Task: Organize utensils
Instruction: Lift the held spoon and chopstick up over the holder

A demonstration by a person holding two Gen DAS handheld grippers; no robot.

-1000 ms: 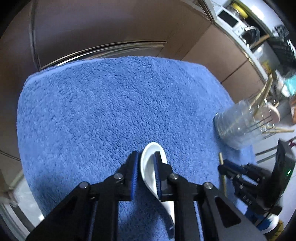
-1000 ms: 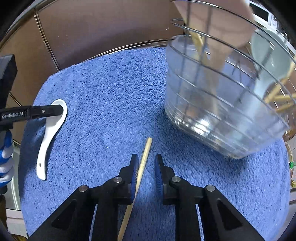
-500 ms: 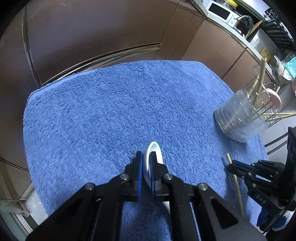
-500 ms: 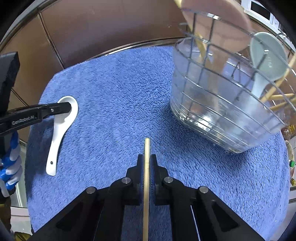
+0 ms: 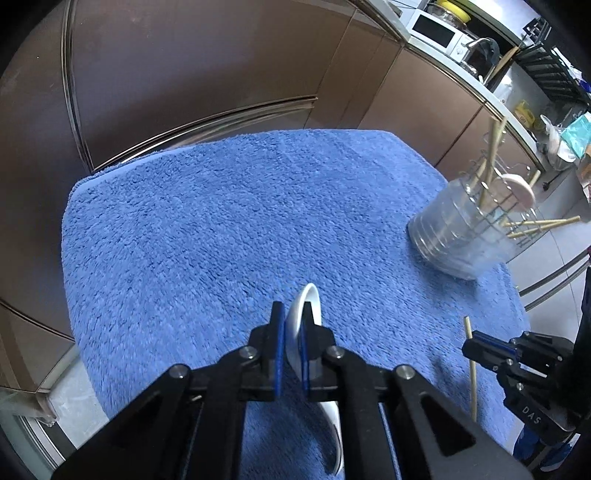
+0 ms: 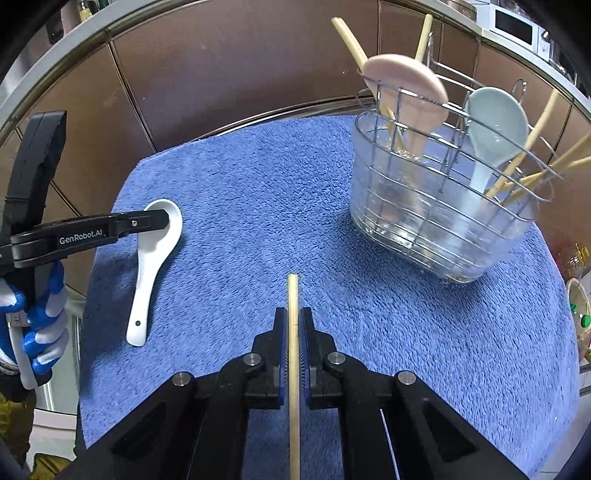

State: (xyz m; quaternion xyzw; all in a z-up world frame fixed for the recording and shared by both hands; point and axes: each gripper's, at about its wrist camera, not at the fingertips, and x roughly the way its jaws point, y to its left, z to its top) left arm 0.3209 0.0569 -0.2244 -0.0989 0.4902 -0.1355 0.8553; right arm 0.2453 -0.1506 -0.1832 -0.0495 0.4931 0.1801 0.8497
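My left gripper is shut on the rim of a white ceramic spoon, held above the blue towel; the spoon's handle hangs down behind the fingers. The right wrist view shows this spoon clamped at its bowl by the left gripper. My right gripper is shut on a wooden chopstick, lifted off the towel. The chopstick and right gripper show in the left wrist view. A clear utensil holder with a wire rack stands at the right.
The holder contains a pink spoon, a pale green spoon and several chopsticks. Brown cabinet fronts rise behind the towel. A counter with a microwave lies at the far right.
Both grippers closed, the left on the white spoon and the right on the chopstick, and both rose from the towel with them. The holder now looks farther away in both views.
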